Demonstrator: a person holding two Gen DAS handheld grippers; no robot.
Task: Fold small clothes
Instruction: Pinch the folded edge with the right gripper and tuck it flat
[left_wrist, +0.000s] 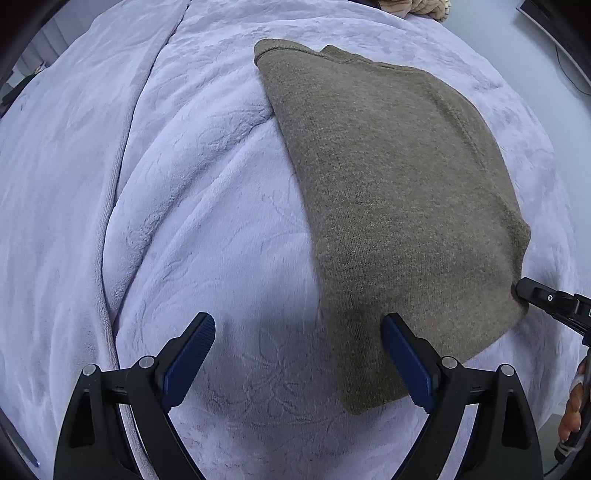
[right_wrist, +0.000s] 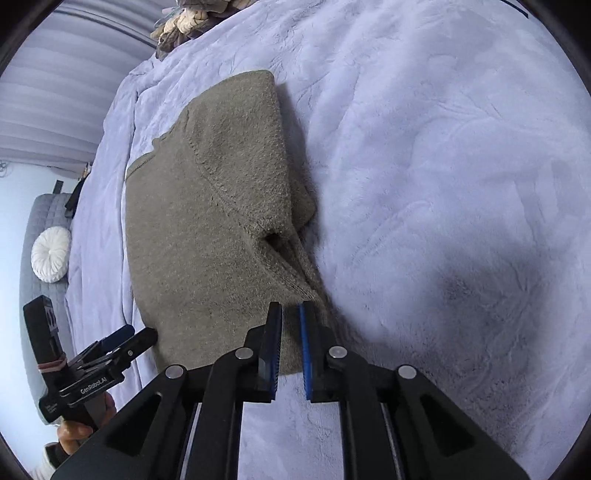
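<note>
The jumper (left_wrist: 399, 206) is lying part-folded on the blanket (left_wrist: 207, 229). The left claw (left_wrist: 297, 354) is hovering wide open and empty, straddling the jumper's near edge. The right claw (right_wrist: 290, 339) is nearly shut at the hem corner, seemingly pinching nothing. Next: close both on the hem, fold away from the claws

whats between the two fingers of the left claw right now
In the left wrist view, the open left claw spans mostly bare lavender blanket; only the near corner of the brown sweater reaches in beside one finger.
</note>
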